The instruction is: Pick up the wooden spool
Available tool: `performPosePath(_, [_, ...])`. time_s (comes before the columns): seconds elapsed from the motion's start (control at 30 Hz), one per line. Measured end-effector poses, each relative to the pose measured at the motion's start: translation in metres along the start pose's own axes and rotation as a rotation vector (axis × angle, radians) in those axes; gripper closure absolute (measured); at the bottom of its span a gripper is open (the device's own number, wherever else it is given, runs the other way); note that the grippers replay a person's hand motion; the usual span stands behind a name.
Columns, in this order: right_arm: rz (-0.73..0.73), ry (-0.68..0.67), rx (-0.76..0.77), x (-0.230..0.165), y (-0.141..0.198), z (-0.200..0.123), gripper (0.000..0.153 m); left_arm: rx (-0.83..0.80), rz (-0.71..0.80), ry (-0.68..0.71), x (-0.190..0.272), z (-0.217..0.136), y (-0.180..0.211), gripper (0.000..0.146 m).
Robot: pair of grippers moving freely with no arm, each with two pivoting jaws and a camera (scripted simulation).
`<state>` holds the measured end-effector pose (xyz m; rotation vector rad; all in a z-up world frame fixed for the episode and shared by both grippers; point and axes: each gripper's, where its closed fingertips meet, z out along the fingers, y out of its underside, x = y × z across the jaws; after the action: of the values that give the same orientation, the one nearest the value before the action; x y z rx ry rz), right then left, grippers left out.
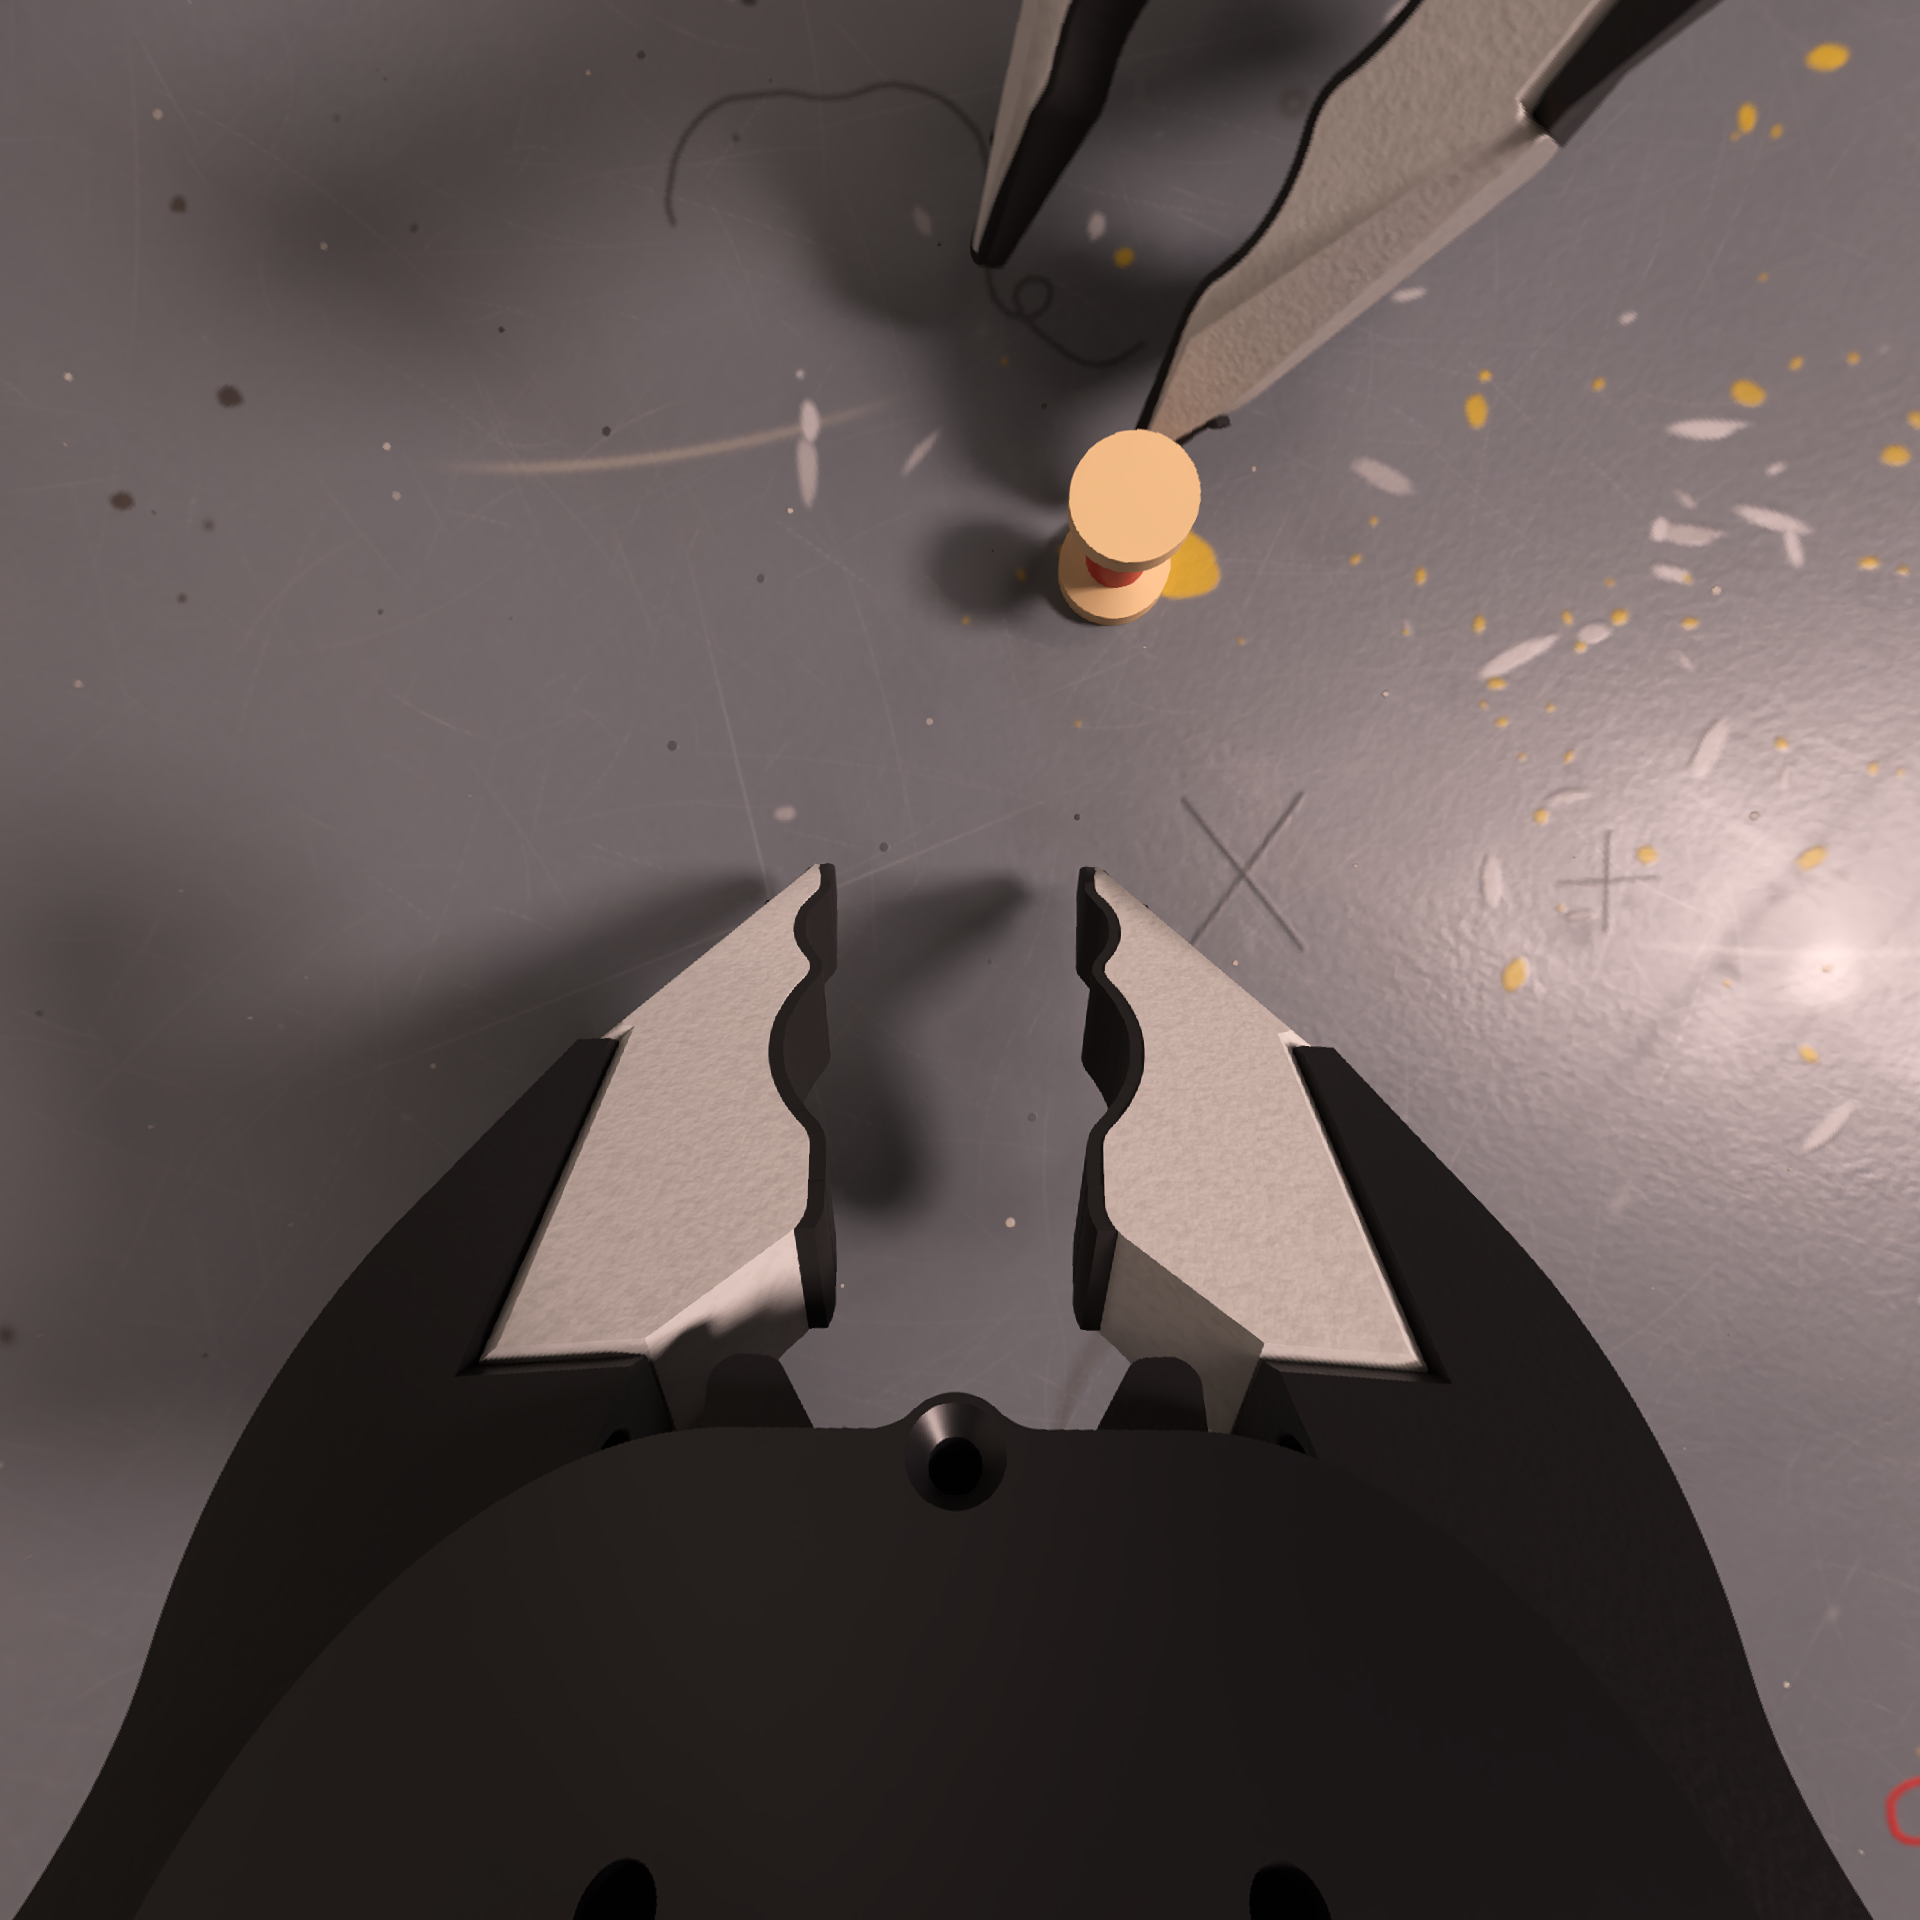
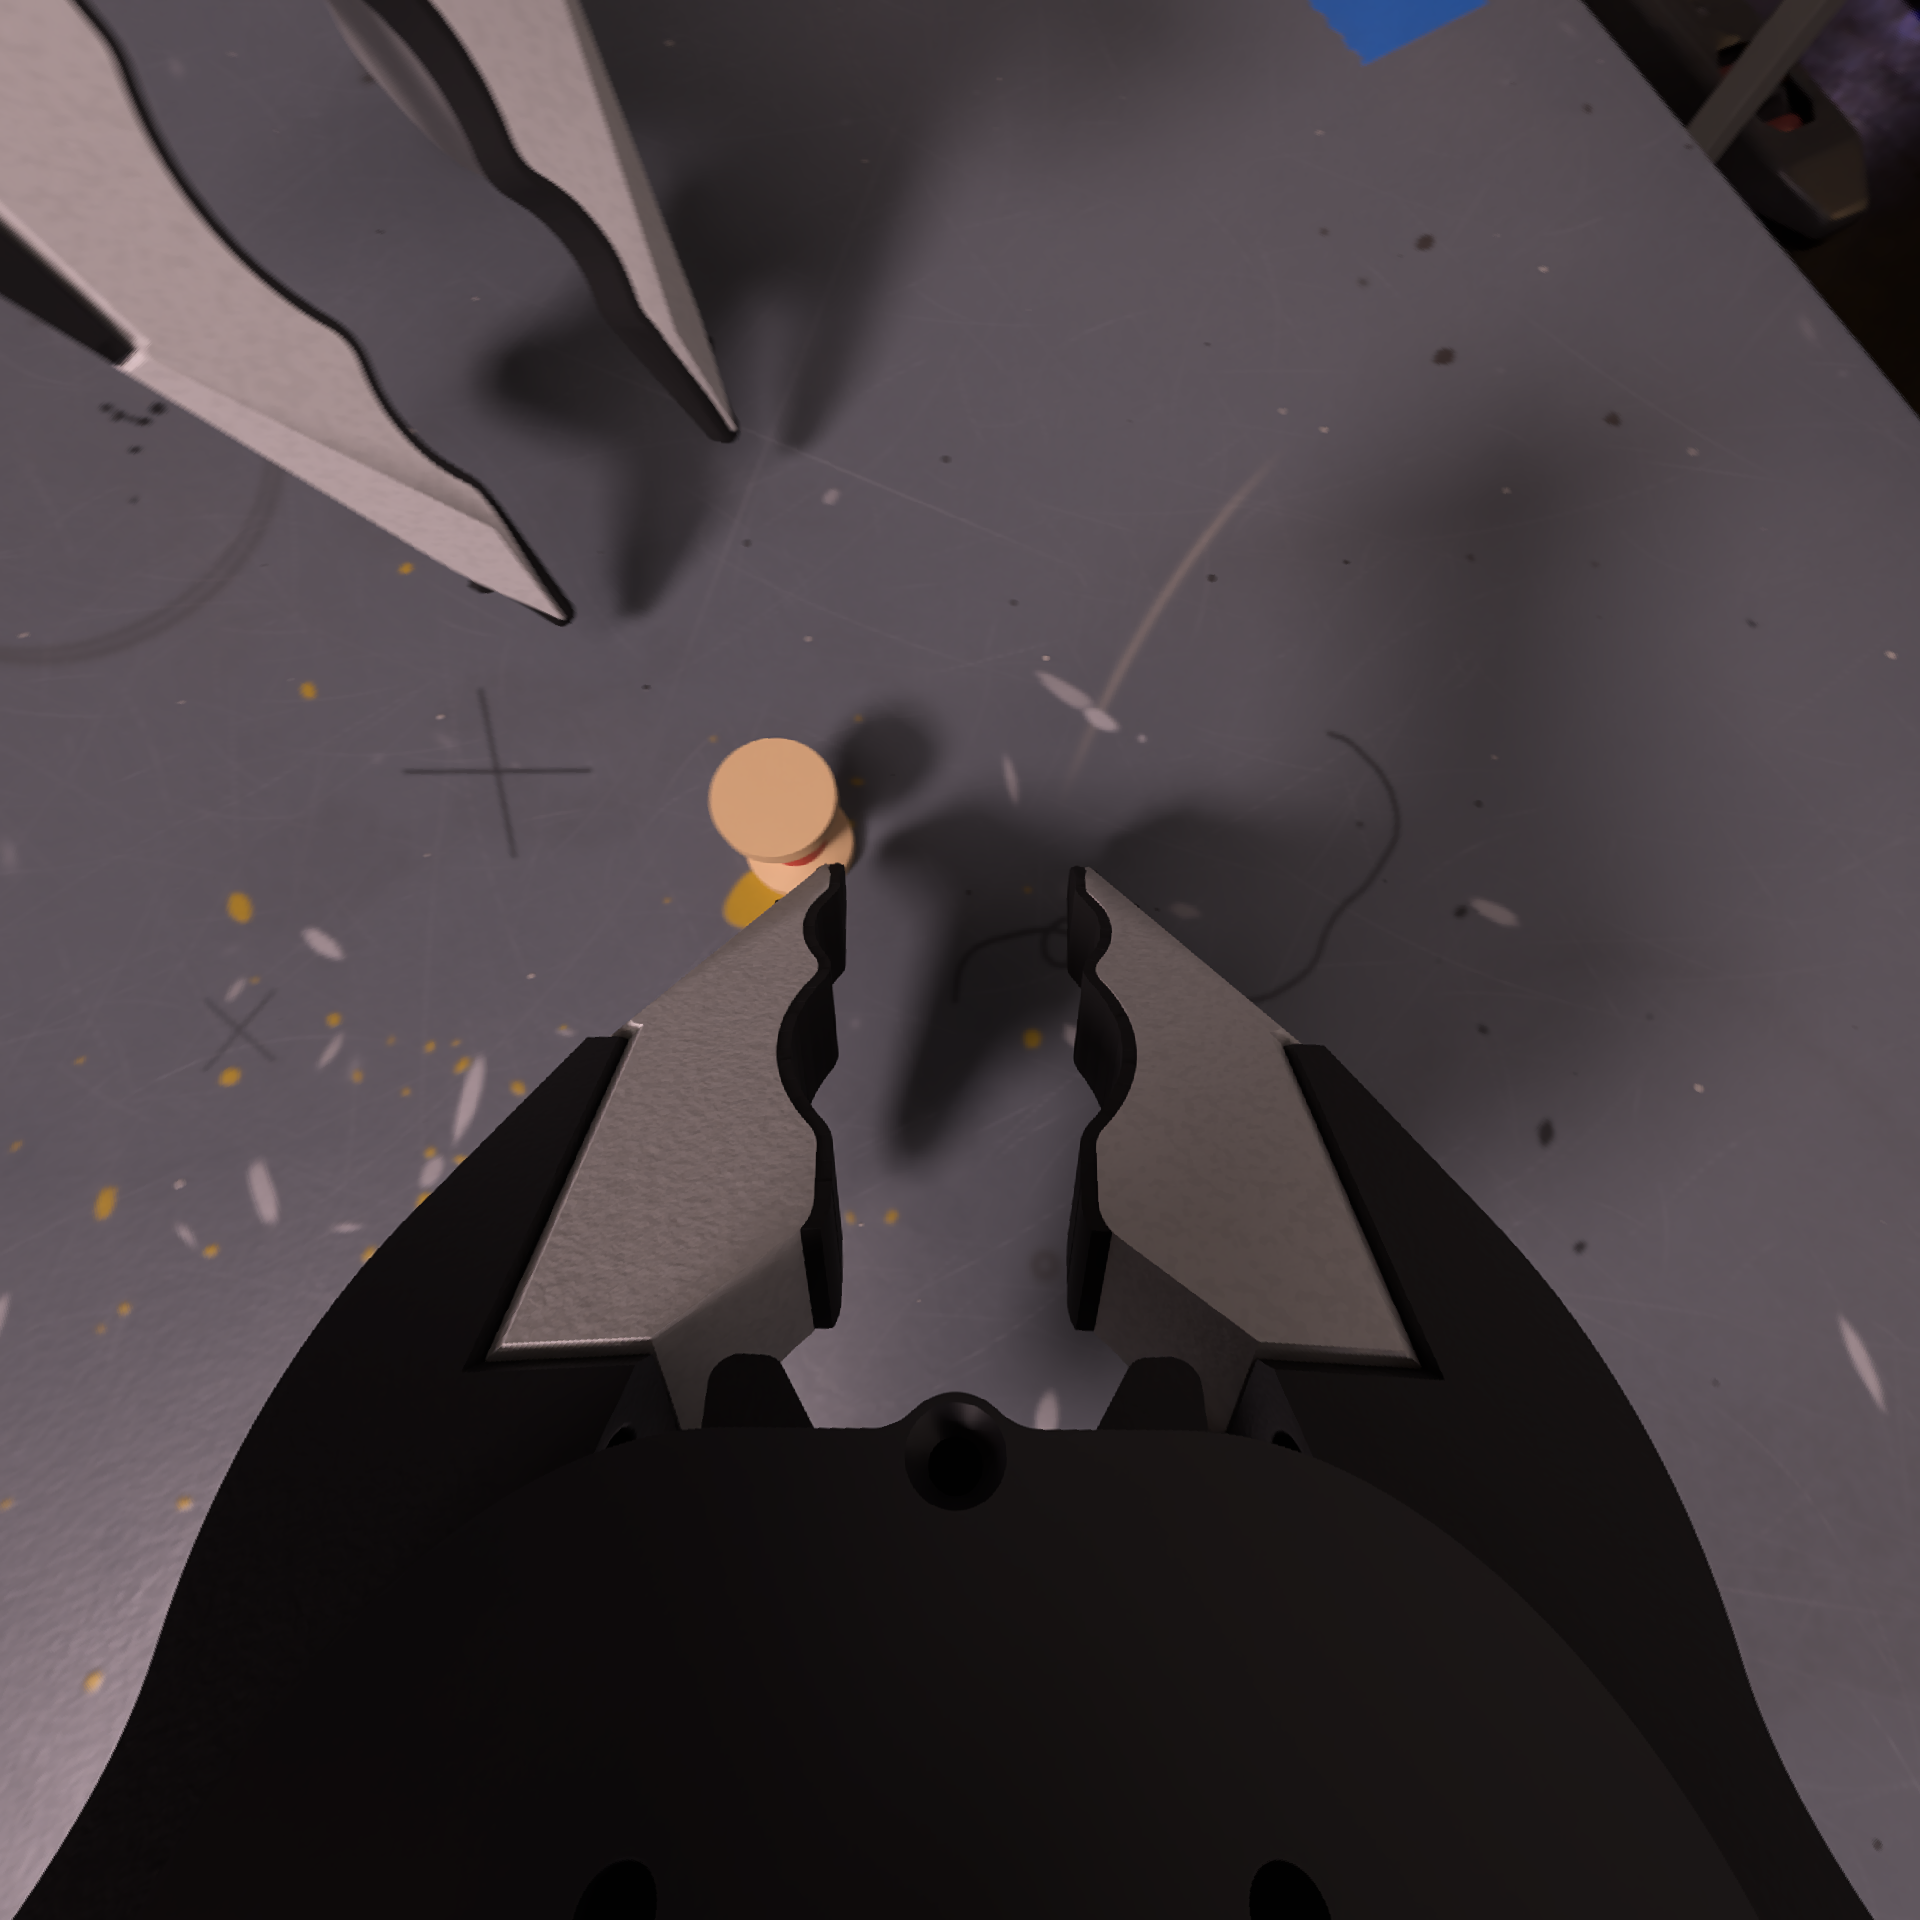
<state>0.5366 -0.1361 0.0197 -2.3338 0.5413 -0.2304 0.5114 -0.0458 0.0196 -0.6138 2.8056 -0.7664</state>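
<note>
1. Left gripper (image 1: 954,883): jaws spread apart, nothing between them, hovering over the grey table (image 1: 416,675).
2. Right gripper (image 2: 954,883): jaws likewise apart and unloaded.
3. Wooden spool (image 1: 1127,535) stands upright on the table, apart from the left gripper; red thread at its waist. Right gripper's finger (image 2: 727,1091) hides its base.
4. No readable writing; only scratched crosses (image 1: 1242,871) and paint flecks.
5. Blue patch (image 2: 1387,26) cut off at the frame edge.

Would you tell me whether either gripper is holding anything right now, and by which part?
Nothing is held. The left gripper and right gripper are both open, and the wooden spool stands upright on the table.
</note>
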Motion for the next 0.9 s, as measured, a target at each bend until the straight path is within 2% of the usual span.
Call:
performPosePath(0.1, [-0.02, -0.046, 0.002, -0.012, -0.002, -0.002, 0.112, 0.017, -0.005, 0.01, 0.001, 0.0, 0.0, 0.101])
performPosePath(0.23, [-0.098, -0.182, 0.012, -0.045, -0.004, -0.006, 0.114, 0.046, 0.0, 0.058, 0.013, -0.006, 0.0, 0.102])
performPosePath(0.3, [-0.113, -0.212, 0.01, -0.055, -0.005, -0.003, 0.109, 0.002, 0.018, 0.014, 0.007, -0.006, 0.005, 0.102])
performPosePath(0.4, [-0.12, -0.215, -0.014, -0.058, -0.007, 0.0, 0.104, 0.011, -0.034, 0.051, 0.006, -0.001, 0.002, 0.099])
performPosePath(0.53, [-0.066, -0.212, 0.052, -0.056, -0.018, 0.004, 0.11, 0.028, -0.098, 0.021, -0.001, 0.006, -0.006, 0.1])
performPosePath(0.73, [-0.01, -0.125, 0.026, -0.038, -0.014, 0.012, 0.122, 0.08, -0.07, -0.023, -0.001, 0.014, -0.019, 0.125])
performPosePath(0.9, [-0.014, -0.105, 0.023, -0.034, -0.012, 0.013, 0.116, 0.1, -0.032, 0.006, 0.012, 0.016, -0.023, 0.13])
